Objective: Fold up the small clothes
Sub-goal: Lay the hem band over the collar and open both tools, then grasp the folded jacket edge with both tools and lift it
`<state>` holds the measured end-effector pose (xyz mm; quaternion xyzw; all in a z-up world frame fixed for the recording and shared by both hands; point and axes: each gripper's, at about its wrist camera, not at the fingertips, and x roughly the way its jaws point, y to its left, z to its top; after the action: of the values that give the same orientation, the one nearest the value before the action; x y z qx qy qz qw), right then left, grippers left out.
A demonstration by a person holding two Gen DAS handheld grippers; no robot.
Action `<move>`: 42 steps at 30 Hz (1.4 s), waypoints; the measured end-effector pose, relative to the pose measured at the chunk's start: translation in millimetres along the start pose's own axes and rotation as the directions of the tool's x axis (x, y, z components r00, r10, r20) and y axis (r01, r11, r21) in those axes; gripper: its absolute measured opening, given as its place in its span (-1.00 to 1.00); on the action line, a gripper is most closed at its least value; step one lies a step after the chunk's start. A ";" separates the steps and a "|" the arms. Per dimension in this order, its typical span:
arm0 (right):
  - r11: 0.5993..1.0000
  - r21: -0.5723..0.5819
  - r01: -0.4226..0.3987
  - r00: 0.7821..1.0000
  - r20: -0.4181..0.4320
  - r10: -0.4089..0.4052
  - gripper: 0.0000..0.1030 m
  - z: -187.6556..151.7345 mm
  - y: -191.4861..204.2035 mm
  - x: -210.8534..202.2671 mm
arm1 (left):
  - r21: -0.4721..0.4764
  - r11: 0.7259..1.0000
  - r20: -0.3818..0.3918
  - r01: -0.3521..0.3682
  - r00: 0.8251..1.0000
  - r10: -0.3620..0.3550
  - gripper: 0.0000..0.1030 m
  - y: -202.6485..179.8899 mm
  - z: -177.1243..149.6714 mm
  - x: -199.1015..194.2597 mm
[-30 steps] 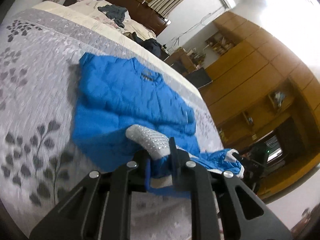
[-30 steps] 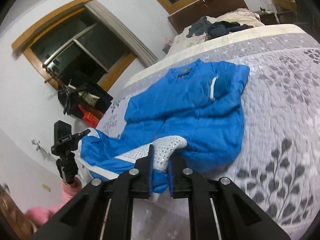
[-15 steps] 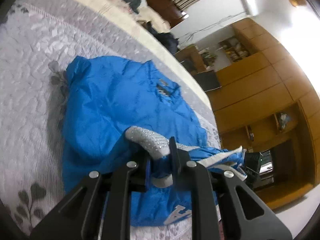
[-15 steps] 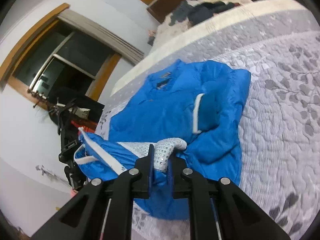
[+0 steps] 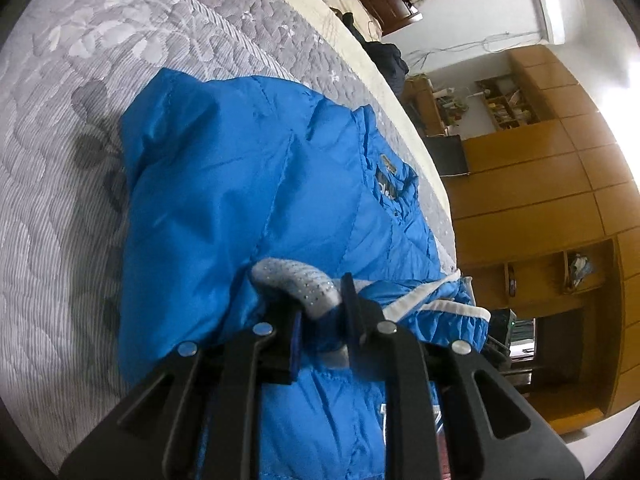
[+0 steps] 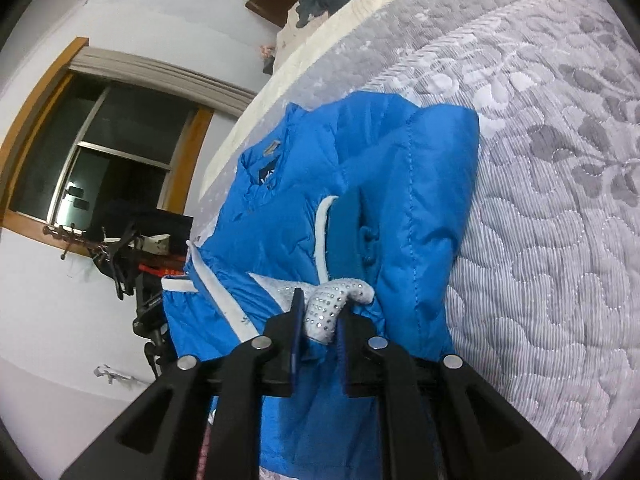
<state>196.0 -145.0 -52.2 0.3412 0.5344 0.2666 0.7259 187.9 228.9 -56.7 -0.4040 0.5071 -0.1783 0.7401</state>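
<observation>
- Fingers of the left gripper [image 5: 320,304] and right gripper [image 6: 318,320] stay clamped on the grey studded hem corners.
- Jacket [image 5: 248,184] hem now sits further up its body.
- Bedspread [image 6: 560,220] lies beneath.

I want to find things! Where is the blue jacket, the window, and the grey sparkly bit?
blue jacket [image 5: 208,208], left wrist view, on its broad folded back.
window [image 6: 104,152], right wrist view, on the dark glass.
grey sparkly bit [image 6: 332,304], right wrist view, on the studded patch above the gripper.
</observation>
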 end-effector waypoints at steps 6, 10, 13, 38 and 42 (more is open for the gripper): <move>1.000 -0.007 -0.002 1.000 0.007 0.002 -0.58 -0.9 4.5 -12.1 | 0.000 1.000 -0.003 0.018 1.000 -0.018 -0.60 0.1 -2.7 -10.5; 0.999 -0.040 0.012 1.000 0.020 -0.011 -0.47 -8.2 11.9 -25.9 | -0.014 0.997 0.006 0.069 0.998 -0.069 -0.47 1.1 -7.5 -33.7; 0.997 -0.062 0.048 0.998 0.051 -0.045 -0.26 -12.8 18.5 -36.6 | 0.006 0.998 0.037 0.060 0.997 -0.060 -0.16 -1.3 -12.5 -49.6; 0.835 -0.457 0.307 0.952 0.153 -0.266 0.68 -17.7 73.5 -24.9 | 0.559 0.715 0.245 -0.419 0.908 0.340 0.45 -83.1 -34.8 -36.3; 0.806 -0.503 0.314 0.949 0.149 -0.277 0.68 -13.2 73.8 -11.3 | 0.607 0.663 0.252 -0.438 0.898 0.362 0.45 -83.8 -27.8 -11.7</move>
<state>178.5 -104.7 9.6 0.0538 0.4637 0.2730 0.8412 170.3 174.1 11.3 -0.0095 0.4477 -0.1535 0.8809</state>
